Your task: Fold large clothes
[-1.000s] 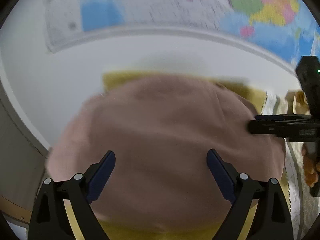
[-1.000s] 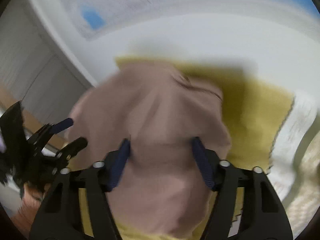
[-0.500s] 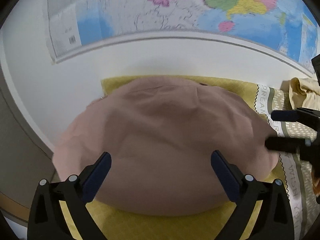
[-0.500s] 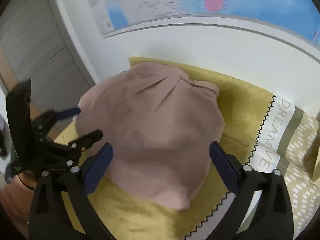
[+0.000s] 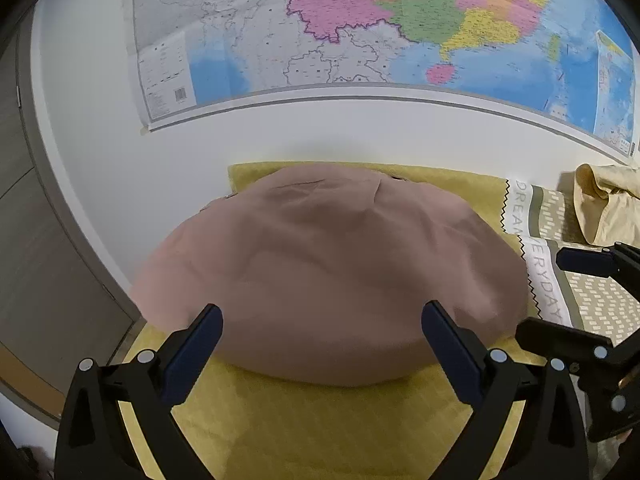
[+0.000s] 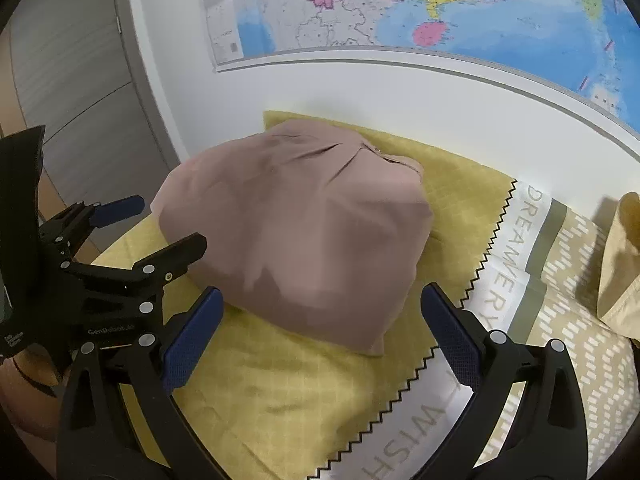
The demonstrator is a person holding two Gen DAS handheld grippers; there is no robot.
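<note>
A folded dusty-pink garment (image 5: 332, 272) (image 6: 296, 232) lies as a rounded bundle on the yellow bed cover (image 5: 320, 420) (image 6: 280, 380), close to the wall. My left gripper (image 5: 320, 312) hovers just in front of its near edge, jaws wide open, nothing between them. My right gripper (image 6: 320, 292) stands open too, off the bundle's near right corner, clear of the cloth. Each gripper also shows in the other's view: the right gripper (image 5: 560, 296) at the bundle's right end, the left gripper (image 6: 160, 224) at its left end.
A beige garment (image 5: 608, 204) (image 6: 620, 264) lies crumpled to the right on the patterned part of the cover (image 6: 580, 320). A white wall with a large map (image 5: 360, 20) stands right behind the bed. Grey cabinet fronts (image 5: 40, 260) stand at the left.
Both grippers have drawn back from the pink garment. The right jaws, which held a fold of it, have spread wide and let go. The bundle now rests free on the cover.
</note>
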